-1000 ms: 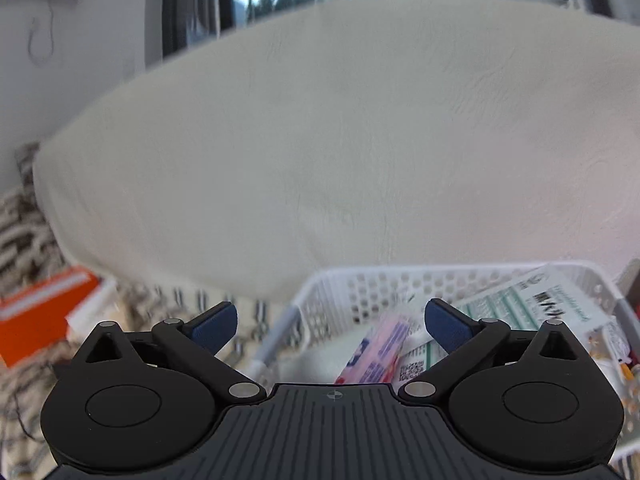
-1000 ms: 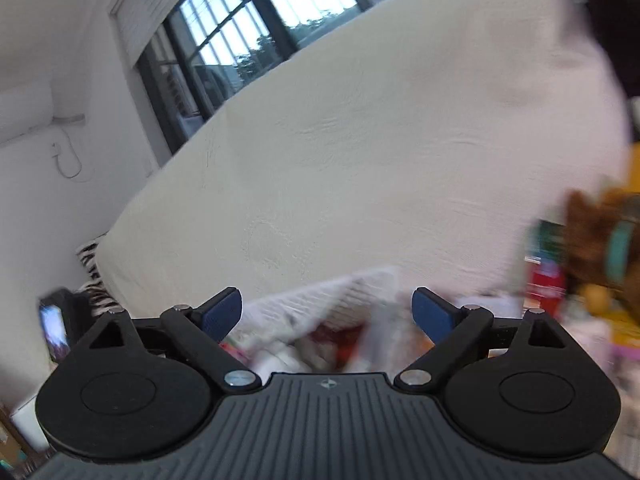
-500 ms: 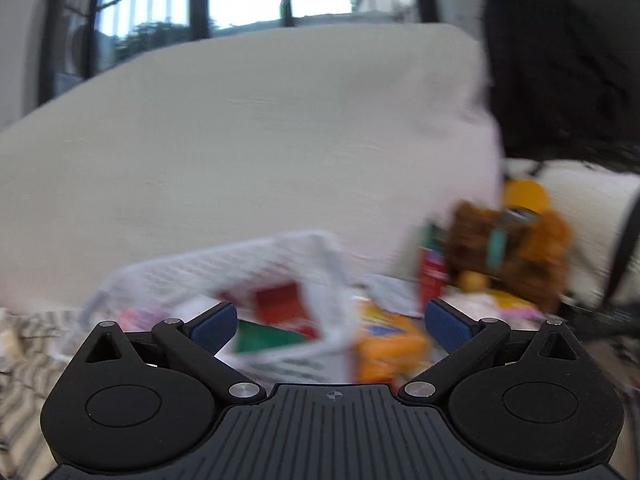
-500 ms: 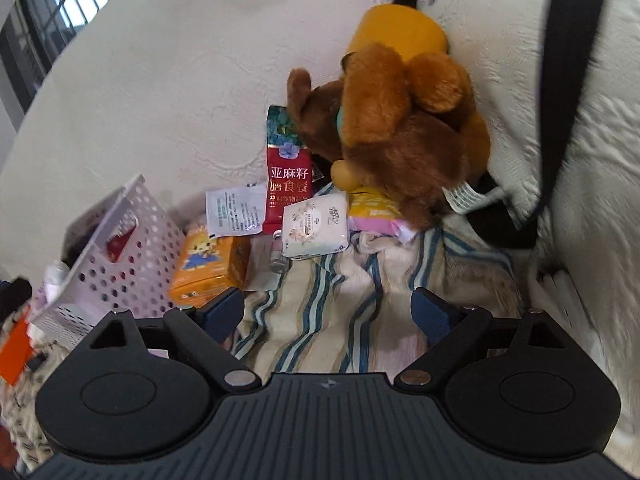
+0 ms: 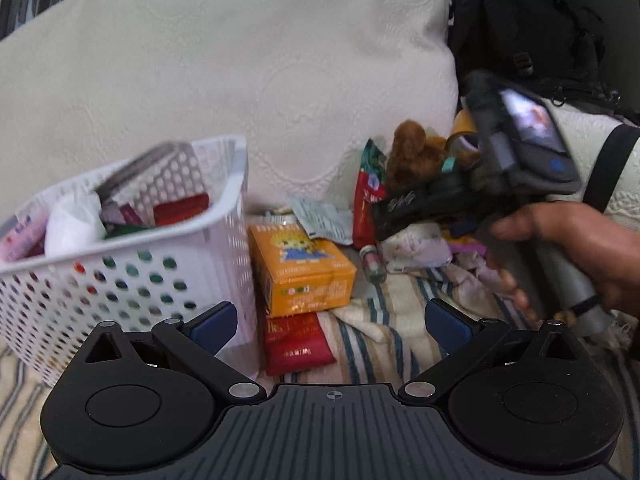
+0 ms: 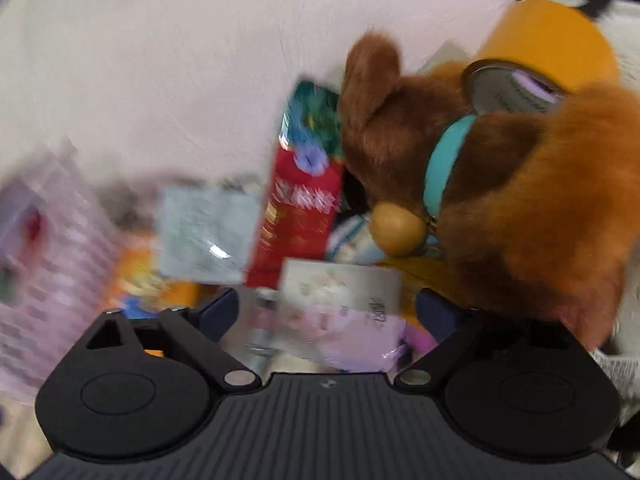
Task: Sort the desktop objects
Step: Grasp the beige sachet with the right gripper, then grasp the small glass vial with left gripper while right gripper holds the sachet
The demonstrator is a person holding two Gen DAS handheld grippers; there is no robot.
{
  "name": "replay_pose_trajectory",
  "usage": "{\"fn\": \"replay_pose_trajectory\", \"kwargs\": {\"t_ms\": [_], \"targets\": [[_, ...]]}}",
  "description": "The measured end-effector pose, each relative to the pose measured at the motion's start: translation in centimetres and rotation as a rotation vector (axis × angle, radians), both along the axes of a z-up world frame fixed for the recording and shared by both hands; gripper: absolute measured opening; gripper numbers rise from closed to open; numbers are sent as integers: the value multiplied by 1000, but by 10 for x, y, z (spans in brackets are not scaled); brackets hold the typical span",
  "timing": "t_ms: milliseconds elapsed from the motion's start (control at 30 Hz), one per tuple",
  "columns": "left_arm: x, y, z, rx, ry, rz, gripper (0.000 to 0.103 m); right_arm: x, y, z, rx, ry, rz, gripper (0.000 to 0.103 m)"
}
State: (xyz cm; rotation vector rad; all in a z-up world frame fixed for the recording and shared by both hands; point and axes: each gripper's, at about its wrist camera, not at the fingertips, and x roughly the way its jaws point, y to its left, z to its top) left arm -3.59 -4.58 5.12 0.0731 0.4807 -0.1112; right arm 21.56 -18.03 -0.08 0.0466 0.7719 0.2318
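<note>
My left gripper [image 5: 330,326] is open and empty, low over the striped cloth. Just ahead lie a flat red packet [image 5: 298,338] and an orange box [image 5: 302,270], beside a white perforated basket [image 5: 132,272] full of packets on the left. My right gripper [image 6: 327,314] is open and empty, close over a pale tissue pack [image 6: 340,304] and a small vial [image 6: 260,320]. A tall red pouch [image 6: 302,204] stands behind, with a brown plush dog [image 6: 500,200] at the right. In the left wrist view the right gripper [image 5: 404,208] is held by a hand over that pile.
A large white cushion [image 5: 224,80] backs the whole scene. A dark backpack [image 5: 532,20] sits at the far right. An orange tape roll [image 6: 548,44] lies behind the plush dog. A pale sachet [image 6: 204,236] leans by the red pouch. Striped cloth [image 5: 400,332] covers the surface.
Both grippers have swung right from the basket toward the pile of loose objects. The right gripper has dropped close to the tissue pack and the plush dog. Both stay open.
</note>
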Motion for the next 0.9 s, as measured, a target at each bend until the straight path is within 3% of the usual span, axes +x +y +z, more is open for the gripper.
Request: {"fn": "replay_pose_trajectory", "kwargs": {"t_ms": [67,100,133,167,200,233,267,300,333,433,567,767,900], "targets": [[-1,2,-4,1,2,5,103,-4,24,-18,-180,-24,31,102],[-1,4,-6,-6,5,7,103,-11,30,-22,-209,-66,41,102],[-2,7,-8,-18,10,7,103,-16,32,-23,-198,-69,44,94],[-3,9,-9,-31,16,4,103,-23,29,-21,-176,-91,25,78],[-4,10,-10,-38,20,0,103,-30,21,-17,-135,-98,-12,55],[-5,11,-10,-36,16,-2,103,-34,7,-14,-41,-50,-28,35],[-8,11,-8,-34,8,-2,103,-40,-9,-13,85,-18,-10,33],[-9,12,-7,-39,1,-3,103,-50,-22,-13,138,-11,-28,27],[-9,13,-6,-49,-1,-4,103,-60,-30,-13,128,-17,-47,10],[-12,17,-3,-75,-9,6,103,-95,-70,-16,312,44,-87,10],[-10,18,-2,-100,-5,15,103,-145,-99,-10,450,45,-110,10],[6,-2,5,-79,33,11,103,-157,-111,-9,510,60,-123,10],[38,-39,17,32,42,34,103,-157,-119,-13,540,78,-141,10]]}}
